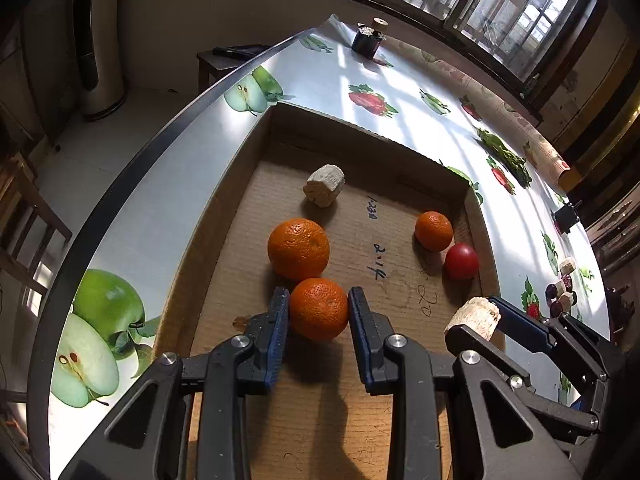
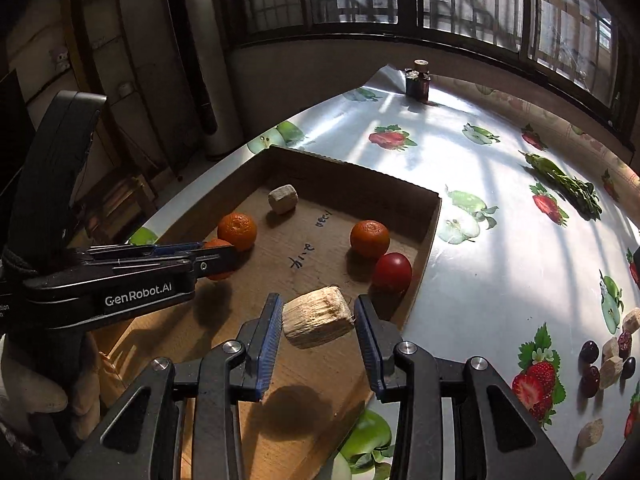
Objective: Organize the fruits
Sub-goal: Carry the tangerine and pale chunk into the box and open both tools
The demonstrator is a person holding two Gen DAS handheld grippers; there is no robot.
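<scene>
A shallow cardboard tray [image 1: 360, 128] [image 2: 352, 172] lies on the fruit-print tablecloth. My left gripper [image 1: 319, 298] [image 2: 230, 258] is shut on an orange [image 1: 319, 312] [image 2: 218, 276] just above the tray floor. Behind it sits a larger orange [image 1: 298, 249] [image 2: 237, 231]. A third orange [image 1: 433, 231] [image 2: 369, 239] and a red round fruit [image 1: 461, 261] [image 2: 393, 272] rest in the tray's right corner. A beige chunk [image 1: 324, 185] [image 2: 283, 199] lies near the far wall. My right gripper [image 2: 318, 308] [image 1: 474, 320] is shut on another beige chunk [image 2: 318, 320] [image 1: 476, 310] over the tray's near right part.
A pile of dark fruits and beige chunks [image 2: 608, 356] [image 1: 562, 294] lies on the cloth right of the tray. A green leafy bunch [image 2: 568, 184] [image 1: 506, 156] lies further back. A dark jar [image 1: 367, 42] [image 2: 417, 84] stands at the far end. The table edge [image 1: 132, 184] runs close on the left.
</scene>
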